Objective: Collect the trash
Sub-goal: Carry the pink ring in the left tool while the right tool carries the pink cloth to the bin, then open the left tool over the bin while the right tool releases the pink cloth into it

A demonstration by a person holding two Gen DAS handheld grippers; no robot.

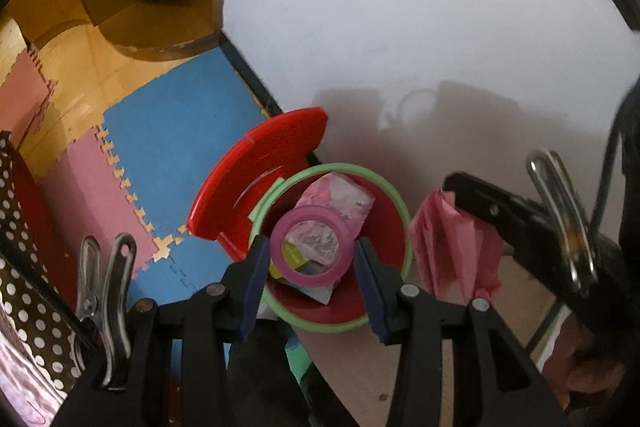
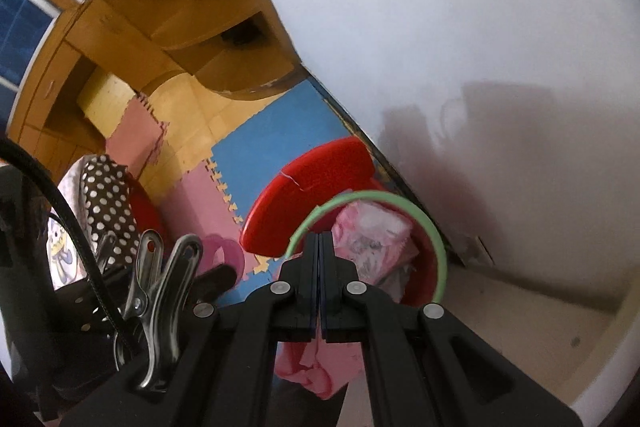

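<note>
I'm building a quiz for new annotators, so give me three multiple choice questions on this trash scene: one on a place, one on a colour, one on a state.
1. Where is the tape roll? A between the left gripper's fingers, over the bin; B in the right gripper; C at the bin's bottom.
2. The bin's rim? A yellow; B black; C green.
3. The right gripper? A wide open; B shut on pink paper; C out of view.
A, pads flank it above the bin; C, green ring; B, paper hangs from closed jaws.

No text reads clearly — only blurred print on the pink wrapper [image 1: 338,201].
</note>
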